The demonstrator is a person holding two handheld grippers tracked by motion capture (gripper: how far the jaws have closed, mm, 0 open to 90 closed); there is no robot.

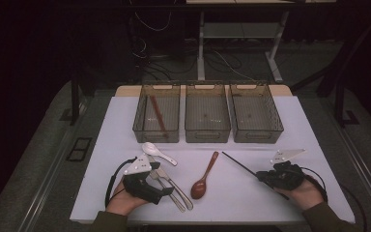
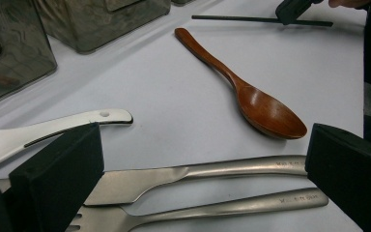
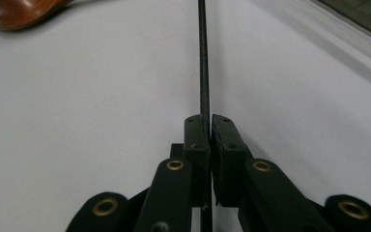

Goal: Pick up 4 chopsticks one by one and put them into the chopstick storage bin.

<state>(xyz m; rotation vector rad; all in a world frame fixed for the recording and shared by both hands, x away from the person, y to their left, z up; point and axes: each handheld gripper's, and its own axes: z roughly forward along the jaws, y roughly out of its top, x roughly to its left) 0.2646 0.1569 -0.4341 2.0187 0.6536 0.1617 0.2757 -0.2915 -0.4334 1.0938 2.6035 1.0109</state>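
Observation:
A thin black chopstick [image 1: 240,166] lies slanted on the white table [image 1: 251,203], and my right gripper [image 1: 261,178] is shut on its near end. In the right gripper view the pads [image 3: 196,137] pinch the black chopstick [image 3: 204,58], which runs straight ahead from my right gripper [image 3: 208,130]. My left gripper [image 1: 157,186] stands open at the front left. Its jaws straddle a steel knife [image 2: 198,171] and fork [image 2: 212,207] without pressing them, so my left gripper [image 2: 203,183] holds nothing. A wooden spoon [image 1: 203,177] lies between the two hands. A white ceramic spoon [image 1: 158,153] lies behind the left gripper.
Three smoky clear bins [image 1: 207,118] stand in a row at the back of the table. The left bin [image 1: 142,126] holds a reddish-brown chopstick [image 1: 158,116]. The wooden spoon [image 2: 265,108] and white spoon [image 2: 53,130] lie ahead of the left jaws.

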